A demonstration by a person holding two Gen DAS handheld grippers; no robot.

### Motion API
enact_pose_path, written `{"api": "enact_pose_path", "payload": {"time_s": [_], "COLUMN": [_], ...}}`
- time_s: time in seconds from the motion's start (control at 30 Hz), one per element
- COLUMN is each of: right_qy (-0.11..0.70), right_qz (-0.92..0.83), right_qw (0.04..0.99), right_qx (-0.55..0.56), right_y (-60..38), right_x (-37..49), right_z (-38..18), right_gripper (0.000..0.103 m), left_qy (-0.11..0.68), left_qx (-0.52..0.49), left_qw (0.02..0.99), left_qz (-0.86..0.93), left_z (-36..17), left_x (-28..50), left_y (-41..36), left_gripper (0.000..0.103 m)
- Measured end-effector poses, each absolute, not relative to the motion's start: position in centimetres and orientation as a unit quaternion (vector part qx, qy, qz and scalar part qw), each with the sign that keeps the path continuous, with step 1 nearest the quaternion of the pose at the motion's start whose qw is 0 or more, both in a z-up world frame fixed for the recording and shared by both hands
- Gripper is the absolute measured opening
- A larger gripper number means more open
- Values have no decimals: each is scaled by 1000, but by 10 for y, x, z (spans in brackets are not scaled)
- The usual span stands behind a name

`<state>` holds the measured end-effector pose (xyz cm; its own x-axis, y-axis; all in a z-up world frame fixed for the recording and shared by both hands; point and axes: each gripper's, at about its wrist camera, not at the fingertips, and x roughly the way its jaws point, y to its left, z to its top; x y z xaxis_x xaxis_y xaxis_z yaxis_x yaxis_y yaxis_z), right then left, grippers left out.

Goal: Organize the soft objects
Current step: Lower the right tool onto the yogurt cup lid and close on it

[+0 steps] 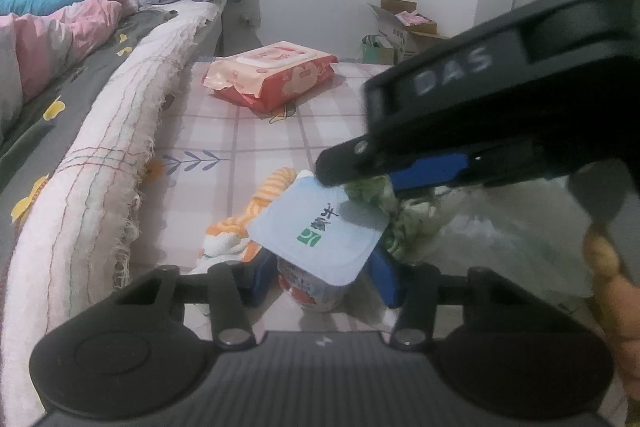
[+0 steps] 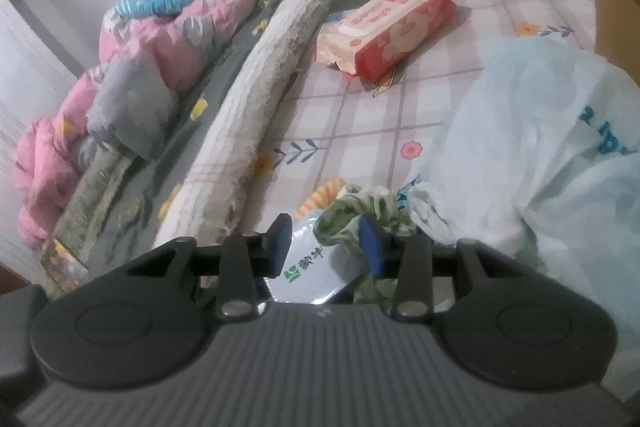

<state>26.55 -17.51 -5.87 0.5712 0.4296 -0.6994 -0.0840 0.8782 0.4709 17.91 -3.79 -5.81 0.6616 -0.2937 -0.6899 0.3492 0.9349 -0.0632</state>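
A yogurt cup (image 1: 312, 291) with a pale blue foil lid (image 1: 320, 231) stands on the checked tablecloth (image 1: 248, 139). My left gripper (image 1: 322, 281) straddles the cup, its blue pads against both sides. Just right of the cup lies a crumpled green patterned cloth (image 1: 380, 195). My right gripper (image 1: 360, 179) reaches in from the upper right onto it. In the right wrist view the green cloth (image 2: 344, 227) bunches between the blue pads of the right gripper (image 2: 325, 245), and the lid (image 2: 308, 267) shows underneath.
A red pack of wet wipes (image 1: 272, 75) lies further back on the table. A pale plastic bag (image 2: 540, 147) fills the right side, with a cardboard box (image 2: 616, 19) behind it. A bed with a frayed white blanket (image 1: 100, 167) borders the left. A person's fingers (image 1: 612, 287) show at right.
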Motion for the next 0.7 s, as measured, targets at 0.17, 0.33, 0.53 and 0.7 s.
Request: {"api": "enact_pose_path", "payload": {"time_s": [0.17,0.33,0.53,0.7], "right_qy": [456,470,494,519], "right_qz": [167,193,232,265], "right_qw": [855,843,821,796], "right_qx": [182,178,171,164], "right_y": [-168,-164,-154,-141], "right_x": [272,268,253,237], "right_z": [-63,-61,-61,-62], "right_gripper": [44,46,47,46], "left_qy": [377,389,400,404], "left_qx": [38,34,29,23], "left_qw": [909,905,901,900], "left_qz": [-173,-169,-165,-163], "left_z": [-57,-55,-51,-49], "left_x": [179,171,144,117], "left_y": [-38,-31,-14,3], "left_gripper": [51,51,51,51]}}
